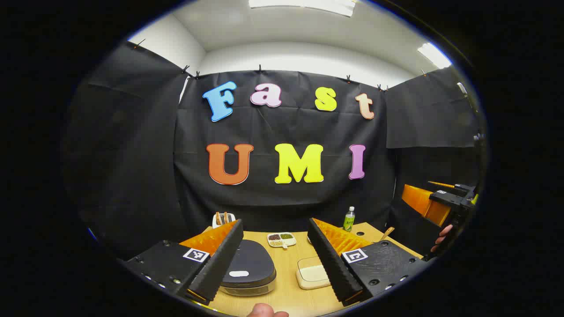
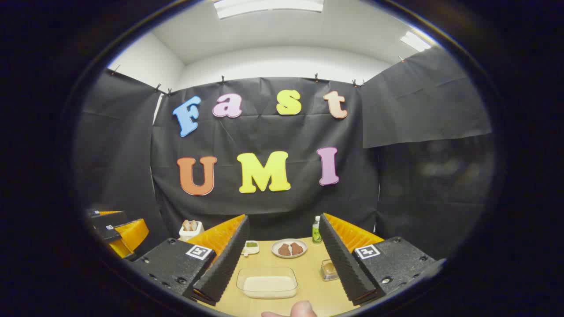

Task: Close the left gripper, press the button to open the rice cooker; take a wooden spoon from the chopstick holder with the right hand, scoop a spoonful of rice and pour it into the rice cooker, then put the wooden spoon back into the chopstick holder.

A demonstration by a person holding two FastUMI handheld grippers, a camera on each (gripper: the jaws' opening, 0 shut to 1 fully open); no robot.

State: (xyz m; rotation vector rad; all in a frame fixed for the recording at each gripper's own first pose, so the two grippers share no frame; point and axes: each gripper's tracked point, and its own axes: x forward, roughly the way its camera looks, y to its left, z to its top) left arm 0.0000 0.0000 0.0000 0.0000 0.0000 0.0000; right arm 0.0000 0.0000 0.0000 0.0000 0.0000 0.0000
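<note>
Both grippers are hovering above the wooden desk [image 1: 286, 286], each with its fingers spread wide and holding nothing.

In the left gripper view, the left gripper [image 1: 275, 259] is pointing down the desk toward the black cloth wall. The rice cooker [image 1: 249, 268] is sitting just ahead of its left finger, dark lid down and closed, a pale oval button [image 1: 239, 274] showing on the lid. Beside the cooker, to the right, a shallow container of white rice [image 1: 312, 274] is lying between the two fingers. Farther back a small divided dish of condiments [image 1: 282, 239] is resting on the desk, a green-labelled bottle [image 1: 349, 219] is standing near the far right corner, and a white holder with wooden handles sticking up [image 1: 223, 219] is standing at the far left edge. The right gripper [image 1: 445, 200] is hanging off at the right side.

In the right gripper view, the right gripper [image 2: 284, 257] is framing the clear rice container [image 2: 266, 282] near the front edge. Beyond it a round plate with two brown pieces [image 2: 289, 248] is sitting mid-desk, and a small clear jar [image 2: 328, 269] is standing just beside the right finger.
</note>
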